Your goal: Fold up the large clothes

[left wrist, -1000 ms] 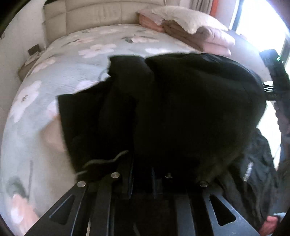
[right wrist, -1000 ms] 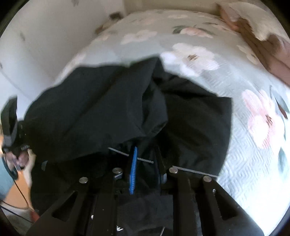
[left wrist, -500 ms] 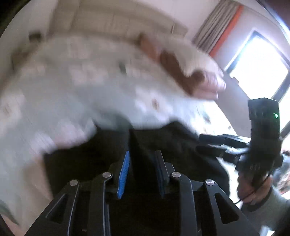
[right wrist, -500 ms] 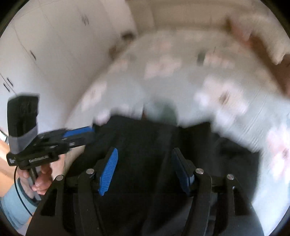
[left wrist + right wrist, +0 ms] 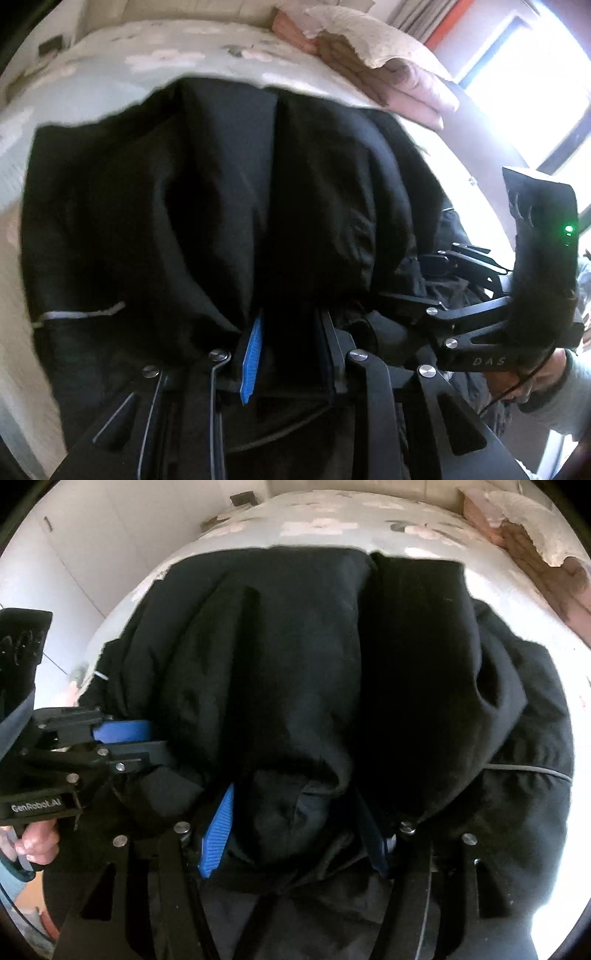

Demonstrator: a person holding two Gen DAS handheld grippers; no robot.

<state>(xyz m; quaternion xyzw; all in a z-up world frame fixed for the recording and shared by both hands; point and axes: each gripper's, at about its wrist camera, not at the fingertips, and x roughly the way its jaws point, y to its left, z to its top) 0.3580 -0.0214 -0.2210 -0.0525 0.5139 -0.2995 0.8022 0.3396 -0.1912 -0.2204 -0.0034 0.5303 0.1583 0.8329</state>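
Observation:
A large black garment (image 5: 229, 206) lies bunched on the floral bed and fills both views (image 5: 332, 672). My left gripper (image 5: 290, 332) has its jaws apart around a thick fold of the black cloth, blue pad (image 5: 252, 360) showing. My right gripper (image 5: 295, 819) also has its jaws apart with a bundle of black cloth between its fingers. The right gripper shows in the left wrist view (image 5: 443, 295) at the garment's right edge. The left gripper shows in the right wrist view (image 5: 122, 742) at the garment's left edge. Fingertips are hidden in cloth.
The bed (image 5: 155, 59) has a pale green floral cover. Folded pink and brown blankets with a pillow (image 5: 376, 62) lie at the head end. A bright window (image 5: 535, 85) is on the right. White wardrobe doors (image 5: 66, 554) stand left of the bed.
Both grippers let go of the cloth, lifted away open, then came back down onto the garment's near edge. The garment now lies more bunched and folded over.

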